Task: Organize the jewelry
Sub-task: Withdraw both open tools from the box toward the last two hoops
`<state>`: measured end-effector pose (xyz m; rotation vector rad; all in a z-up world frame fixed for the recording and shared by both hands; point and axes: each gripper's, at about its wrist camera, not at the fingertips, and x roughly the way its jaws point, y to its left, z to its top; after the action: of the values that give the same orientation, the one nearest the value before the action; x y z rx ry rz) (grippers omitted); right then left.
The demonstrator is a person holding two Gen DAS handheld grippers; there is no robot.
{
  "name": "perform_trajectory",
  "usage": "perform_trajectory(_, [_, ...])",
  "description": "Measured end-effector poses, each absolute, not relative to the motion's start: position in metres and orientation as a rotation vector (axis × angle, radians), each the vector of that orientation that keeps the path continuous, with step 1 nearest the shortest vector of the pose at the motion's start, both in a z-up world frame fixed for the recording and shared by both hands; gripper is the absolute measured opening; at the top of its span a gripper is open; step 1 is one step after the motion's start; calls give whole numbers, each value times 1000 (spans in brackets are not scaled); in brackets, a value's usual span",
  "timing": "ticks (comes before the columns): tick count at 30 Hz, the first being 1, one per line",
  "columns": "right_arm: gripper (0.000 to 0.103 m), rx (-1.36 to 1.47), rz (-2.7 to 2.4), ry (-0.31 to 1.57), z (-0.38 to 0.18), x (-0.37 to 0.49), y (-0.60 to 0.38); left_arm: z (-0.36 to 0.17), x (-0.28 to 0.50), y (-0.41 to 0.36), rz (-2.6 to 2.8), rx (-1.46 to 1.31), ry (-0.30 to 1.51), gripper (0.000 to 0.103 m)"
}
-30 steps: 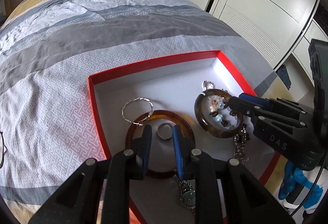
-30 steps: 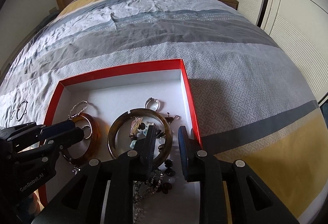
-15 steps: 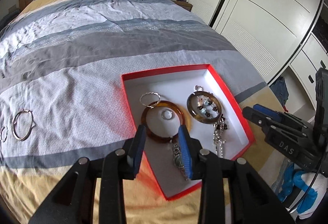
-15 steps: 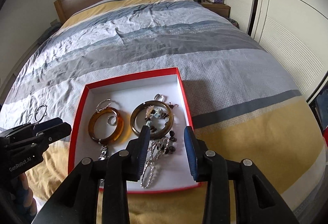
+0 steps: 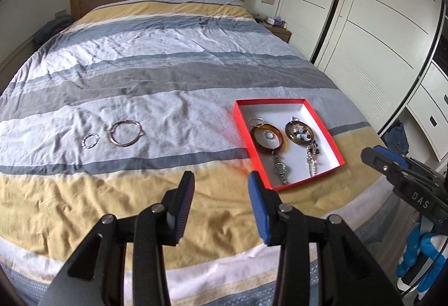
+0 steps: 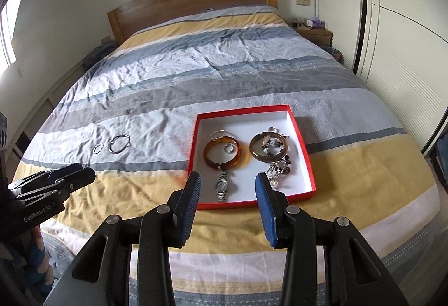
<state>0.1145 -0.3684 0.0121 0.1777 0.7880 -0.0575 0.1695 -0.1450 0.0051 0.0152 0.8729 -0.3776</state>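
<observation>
Only the right wrist view shows the left claw [image 6: 75, 174] from its side, at 9 o'clock, its fingers nearly together; the left wrist view shows it head-on, spread wide and empty [image 5: 221, 185]. The right claw [image 6: 228, 185] also gapes empty. The red box [image 6: 303, 154] lies on the bed [image 5: 140, 76], holding two bangles: amber [image 6: 223, 152] and brown [image 6: 268, 148]. One watch [image 6: 222, 185] runs 12-to-6. Two silver rings, large [image 5: 124, 132] and small [image 5: 90, 140], lie on the bedspread toward 9 o'clock.

Red-walled white tray [image 6: 303, 154], amber bangle [image 6: 222, 156], grey-and-yellow striped bedspread [image 6: 196, 76], wooden-brown headboard [image 6: 193, 3]
</observation>
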Motion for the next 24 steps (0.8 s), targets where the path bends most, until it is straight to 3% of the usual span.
perform_trajectory(12, [41, 194, 1, 737, 41, 41, -306, 46, 87, -71, -265, -9, 776, 38])
perform_trajectory(17, [48, 167, 27, 686, 64, 14, -283, 60, 60, -41, -210, -30, 723, 38])
perform_trajectory(24, [49, 140, 63, 601, 97, -17, -262, 80, 39, -4, -160, -89, 662, 38])
